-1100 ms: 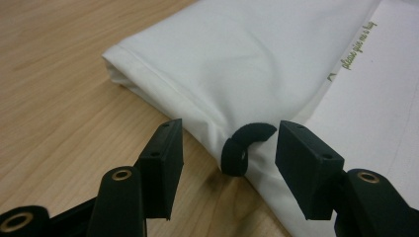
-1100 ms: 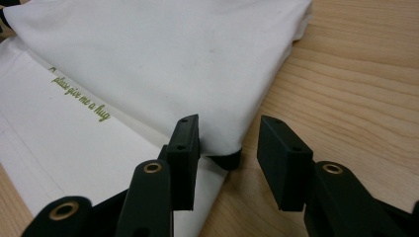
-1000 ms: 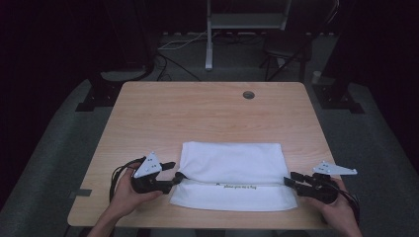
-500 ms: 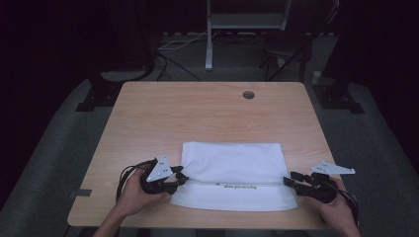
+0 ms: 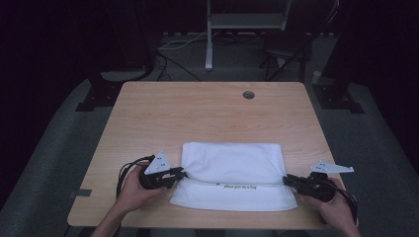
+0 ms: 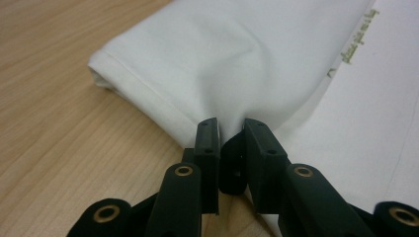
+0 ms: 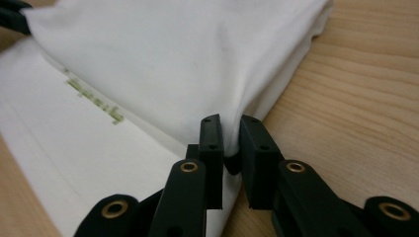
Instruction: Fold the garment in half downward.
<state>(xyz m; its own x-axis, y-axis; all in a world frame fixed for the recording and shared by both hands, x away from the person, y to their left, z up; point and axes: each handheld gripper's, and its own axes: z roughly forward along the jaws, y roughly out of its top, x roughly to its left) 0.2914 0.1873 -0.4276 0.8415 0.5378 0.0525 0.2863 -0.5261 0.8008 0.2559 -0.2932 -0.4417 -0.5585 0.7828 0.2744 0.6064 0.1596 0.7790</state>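
I had the white cloth point(image 5: 232, 175) lying folded near the front edge of the wooden table point(image 5: 207, 113), on my side of the round cable hole point(image 5: 248, 95) and well apart from it. A line of small green lettering point(image 5: 240, 186) ran along the cloth where its upper fold ended and the lower layer stuck out toward me.

What had just changed was the grip at both ends. My left gripper point(image 6: 226, 134) had been closing its jaws over the last moment, and by now they were clamped on the hemmed edge of the upper fold at the cloth's left end; in the left gripper view the fabric puckered into the narrow gap between them. My left hand point(image 5: 136, 190) had edged in toward the cloth from where it rested a second earlier. My right gripper point(image 7: 231, 129) had just tightened too, pinching the same upper layer at the cloth's right end, with the fabric drawn to a point between its jaws. My right hand point(image 5: 336, 207) kept its place beside the cloth.

With both corners of that upper layer now caught, I judged the grasping step done and the cloth ready to be lifted and carried over for the next fold.
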